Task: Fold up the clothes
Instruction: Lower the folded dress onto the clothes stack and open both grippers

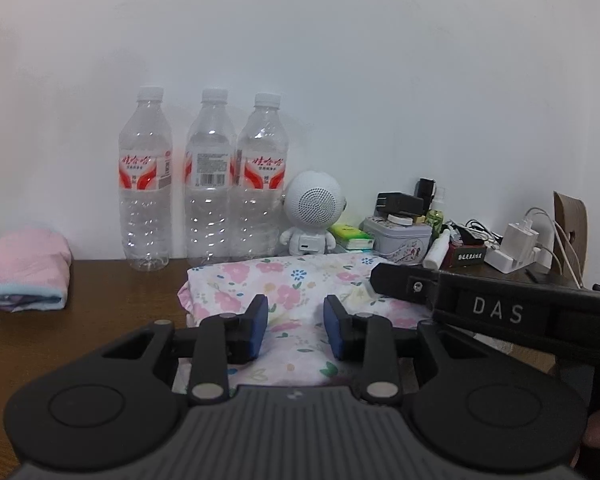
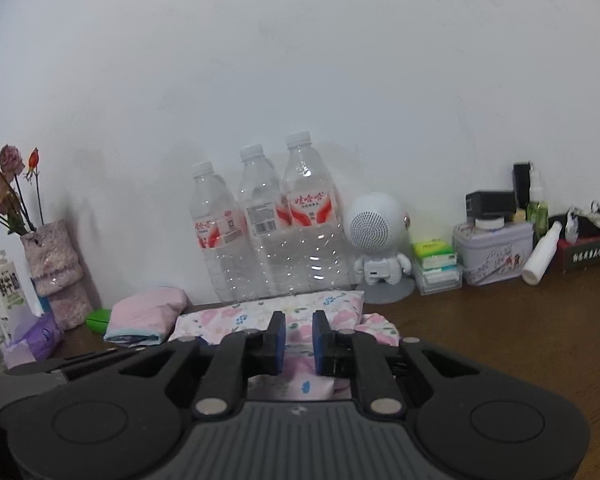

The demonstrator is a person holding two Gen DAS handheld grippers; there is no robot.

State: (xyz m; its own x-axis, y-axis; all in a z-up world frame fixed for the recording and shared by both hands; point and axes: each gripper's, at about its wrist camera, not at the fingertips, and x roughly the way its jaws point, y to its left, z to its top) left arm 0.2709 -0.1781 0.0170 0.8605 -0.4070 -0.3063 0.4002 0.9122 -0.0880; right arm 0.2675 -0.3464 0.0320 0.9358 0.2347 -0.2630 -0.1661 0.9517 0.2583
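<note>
A floral cloth is seen on the table, partly folded, in front of the bottles and just below both grippers. The left gripper is held open over the cloth's middle, nothing between the pads. The right gripper is held with a narrower gap, also empty; its body is seen in the left view above the cloth's right side. The cloth is judged light, soft and limp, and likely to sag and slip if pinched in one layer. Corners or a folded edge are best pinched, both layers together. A pink bundle lies folded, well to the left.
</note>
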